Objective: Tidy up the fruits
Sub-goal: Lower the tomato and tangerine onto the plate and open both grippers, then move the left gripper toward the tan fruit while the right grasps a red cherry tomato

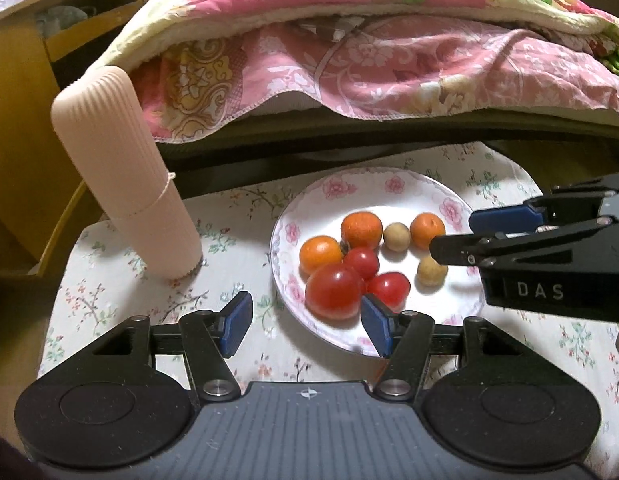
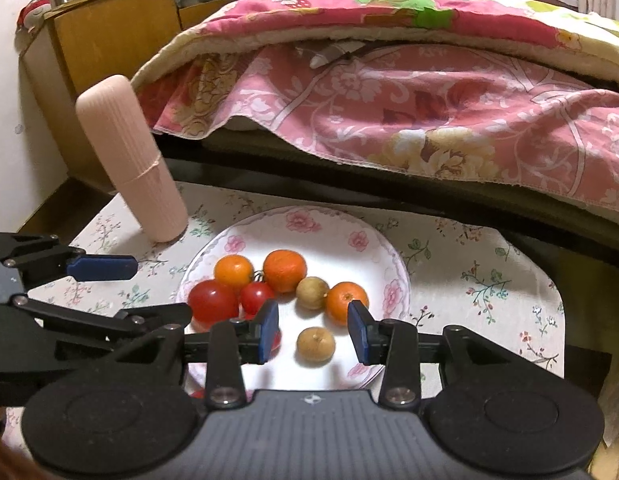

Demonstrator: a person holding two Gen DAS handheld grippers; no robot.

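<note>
A flowered white plate (image 1: pixel 333 188) (image 2: pixel 309 220) holds three oranges, three red tomatoes and two tan longans. In the left wrist view the biggest tomato (image 1: pixel 334 290) lies nearest. My left gripper (image 1: pixel 307 326) is open and empty at the plate's near left rim. My right gripper (image 2: pixel 314 330) is open and empty, low over the plate, its fingers on either side of a tan longan (image 2: pixel 315 344) without touching it. An orange (image 2: pixel 343 300) lies by its right finger. The right gripper also shows at the right in the left wrist view (image 1: pixel 461 236).
A ribbed pink cylinder (image 1: pixel 121 172) (image 2: pixel 133 160) stands upright on the flowered tablecloth (image 1: pixel 149 300) left of the plate. A bed with a pink floral quilt (image 1: pixel 389 64) lies just behind the table. A wooden cabinet (image 2: pixel 109 40) stands at the back left.
</note>
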